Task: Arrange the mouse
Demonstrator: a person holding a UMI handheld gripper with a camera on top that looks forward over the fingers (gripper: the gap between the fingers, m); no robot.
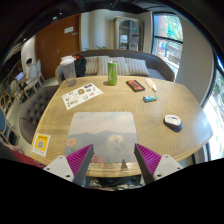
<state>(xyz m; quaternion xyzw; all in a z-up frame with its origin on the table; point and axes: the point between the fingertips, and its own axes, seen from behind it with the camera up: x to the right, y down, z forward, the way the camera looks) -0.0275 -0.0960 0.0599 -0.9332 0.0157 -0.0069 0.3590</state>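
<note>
Both fingers of the tongs (113, 158) stand spread wide, holding nothing, mouse (173, 121) well beyond them.

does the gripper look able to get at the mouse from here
Probably yes. The mouse lies apart on the wooden table, off beyond the gripper, whose jaws stand open over the grey mat. Bare tabletop lies between; nothing looks in the way.

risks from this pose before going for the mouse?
1. The mouse lies far off to the side of the gripper, near the table edge; a nudge on approach might push it off.
2. The grey mousepad sits just ahead of the open jaws, so a low sweep could drag it.
3. The green bottle stands upright beyond; overshooting may tip it.
</note>
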